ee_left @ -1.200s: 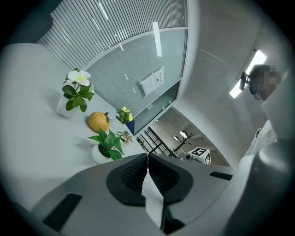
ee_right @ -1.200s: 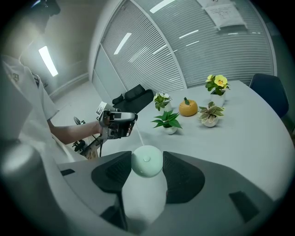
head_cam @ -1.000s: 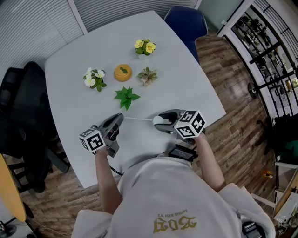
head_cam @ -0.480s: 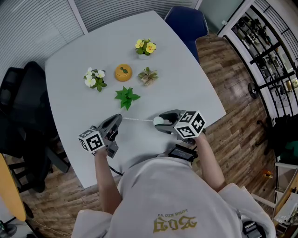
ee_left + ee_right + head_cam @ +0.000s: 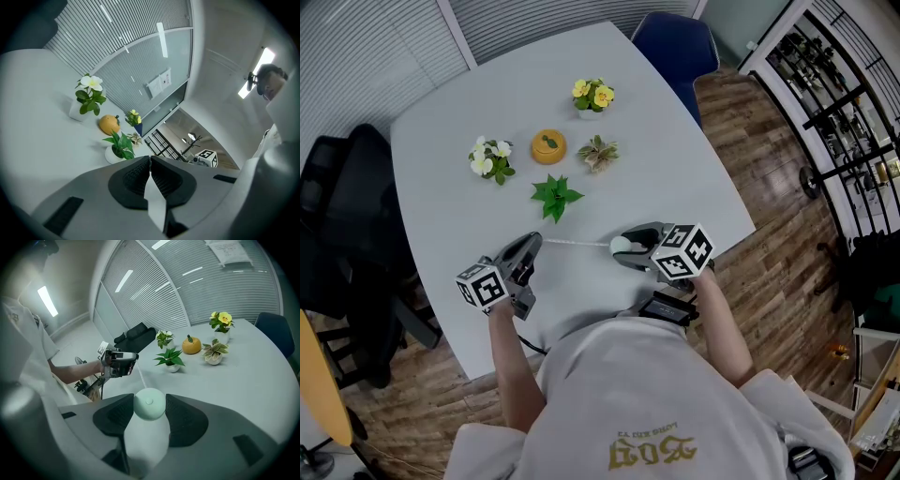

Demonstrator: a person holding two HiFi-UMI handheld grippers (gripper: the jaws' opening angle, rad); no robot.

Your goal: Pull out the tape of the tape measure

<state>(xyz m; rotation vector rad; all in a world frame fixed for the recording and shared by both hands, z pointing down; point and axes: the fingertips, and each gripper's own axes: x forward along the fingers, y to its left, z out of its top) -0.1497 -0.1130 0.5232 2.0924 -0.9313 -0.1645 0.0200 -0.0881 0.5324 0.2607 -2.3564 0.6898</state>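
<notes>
Tape measure [image 5: 149, 404]: round pale-green case, lower centre of right gripper view, clamped betw. the pads of the right gripper [image 5: 623, 251], jaws wide around it, prob. to anchor the case. In head view it sits just right of centre, at the near part of the table [image 5: 675, 169]; resting or lifted, can't tell. Tape [image 5: 577, 242] runs as a thin white line leftward from the case to the left gripper [image 5: 538, 240], whose jaws are pinched together on the tape end. Grippers stand apart, so tape is partly out and looks taut. Upper centre: leafy plant [image 5: 554, 197], orange ornament [image 5: 547, 146], small flower pots [image 5: 490, 157], all clear of the pull line.
</notes>
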